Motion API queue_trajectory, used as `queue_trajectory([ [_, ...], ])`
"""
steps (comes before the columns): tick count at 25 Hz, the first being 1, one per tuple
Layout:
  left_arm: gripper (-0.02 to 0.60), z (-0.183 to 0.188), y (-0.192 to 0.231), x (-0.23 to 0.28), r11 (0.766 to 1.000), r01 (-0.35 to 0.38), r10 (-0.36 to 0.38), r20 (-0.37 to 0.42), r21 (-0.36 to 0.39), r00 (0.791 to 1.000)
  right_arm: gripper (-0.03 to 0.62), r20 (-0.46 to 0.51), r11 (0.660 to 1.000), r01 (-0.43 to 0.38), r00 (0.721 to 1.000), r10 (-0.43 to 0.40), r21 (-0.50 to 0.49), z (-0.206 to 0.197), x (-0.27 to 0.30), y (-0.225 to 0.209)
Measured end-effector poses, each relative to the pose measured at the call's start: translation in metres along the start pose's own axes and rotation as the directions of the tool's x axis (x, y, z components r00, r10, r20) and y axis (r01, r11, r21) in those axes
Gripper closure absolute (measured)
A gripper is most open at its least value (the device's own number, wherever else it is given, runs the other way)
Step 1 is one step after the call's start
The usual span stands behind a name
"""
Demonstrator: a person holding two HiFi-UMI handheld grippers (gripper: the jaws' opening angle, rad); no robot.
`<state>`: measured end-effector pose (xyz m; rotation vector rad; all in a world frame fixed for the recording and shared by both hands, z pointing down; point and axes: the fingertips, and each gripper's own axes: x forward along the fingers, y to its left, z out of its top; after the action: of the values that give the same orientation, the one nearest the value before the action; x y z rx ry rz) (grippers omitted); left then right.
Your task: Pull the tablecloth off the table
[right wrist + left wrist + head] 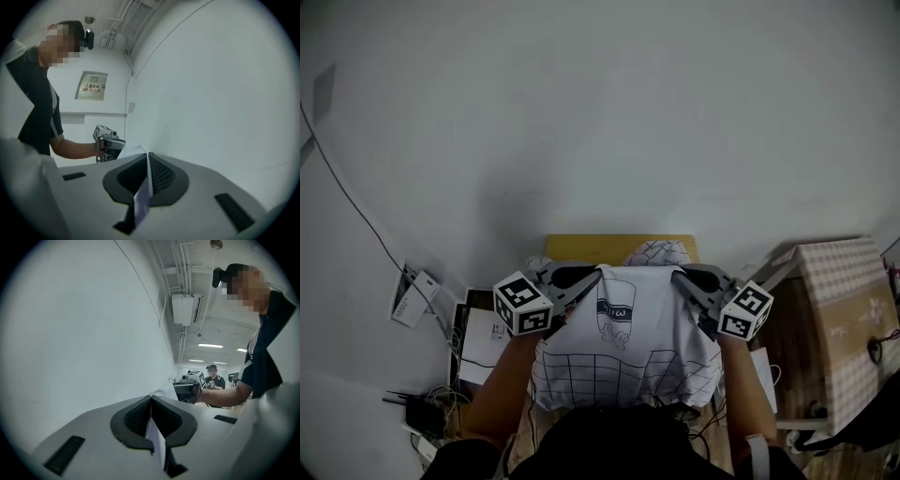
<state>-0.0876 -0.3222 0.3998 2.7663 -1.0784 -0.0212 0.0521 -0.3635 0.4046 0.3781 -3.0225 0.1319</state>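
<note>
1. Grip state. The left gripper and the right gripper each have their jaws pressed together on an upper edge of the cloth. Both gripper views show a thin white sheet pinched between the dark ribbed pads, with its end sticking out behind them.

2. Position of the cloth. It is stretched from one pair of jaws to the other, so its long axis runs jaw to jaw. The remainder hangs below the jaws and back toward me. The yellow counter lies beneath and just beyond the jaw tips. A checked fold sits just beyond the right jaws, over the counter. I cannot tell whether it rests there.

3. Governing relation. I judge that the coming move depends on that fold. Both pairs of jaws should travel back toward me together and level, with the span kept taut. Neither hand is clearly nearer to the counter, but the right jaws are closer to the fold.

4. View differences. Only the head view shows the counter, the fold and the full span. Only the gripper views confirm the pinch, and each shows the opposite gripper across the span.
</note>
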Motion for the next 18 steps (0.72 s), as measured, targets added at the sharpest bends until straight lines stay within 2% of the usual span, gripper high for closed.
queue_trajectory([
  [7,0.569,0.068,0.0,-0.032,0.995,0.046,-0.055,0.098,0.092,0.994,0.572,0.085,0.998,0.015,0.996,-0.01,-0.064,0.077,0.019,0.026],
  [13,0.569,0.119,-0.008,-0.037,0.979,0.06,-0.083,0.114,0.196,0.99,0.572,0.145,0.991,0.028,0.989,-0.009,-0.129,0.135,0.017,0.038],
  [18,0.569,0.156,-0.011,-0.041,0.971,0.076,-0.112,0.15,0.228,0.982,0.572,0.165,0.984,0.036,0.986,-0.007,-0.174,0.175,0.023,0.043],
])
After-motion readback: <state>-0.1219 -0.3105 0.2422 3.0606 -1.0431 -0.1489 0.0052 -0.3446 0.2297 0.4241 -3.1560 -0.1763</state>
